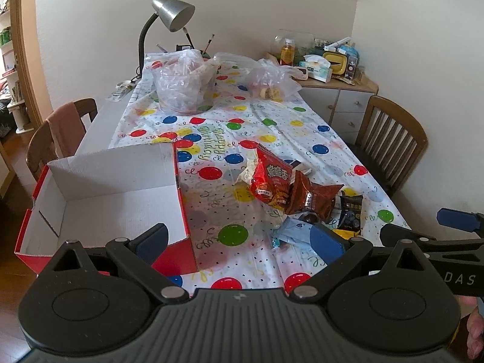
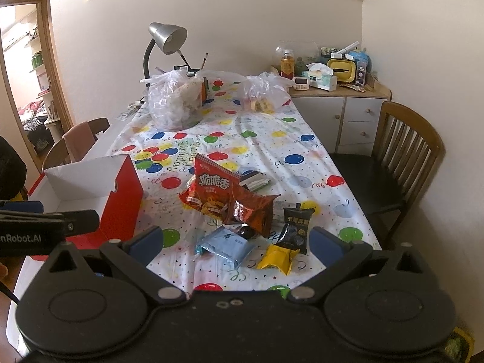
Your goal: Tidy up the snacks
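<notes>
A pile of snack packets lies on the balloon-print tablecloth: a red chip bag, a brown packet, a black packet, a light blue packet and a yellow packet. An open red box with a white inside stands left of the pile with nothing in it. My left gripper is open near the box's front right corner. My right gripper is open just in front of the blue and yellow packets.
Two clear plastic bags with food sit at the far end by a silver desk lamp. Wooden chairs flank the table. A cluttered cabinet stands at the back right.
</notes>
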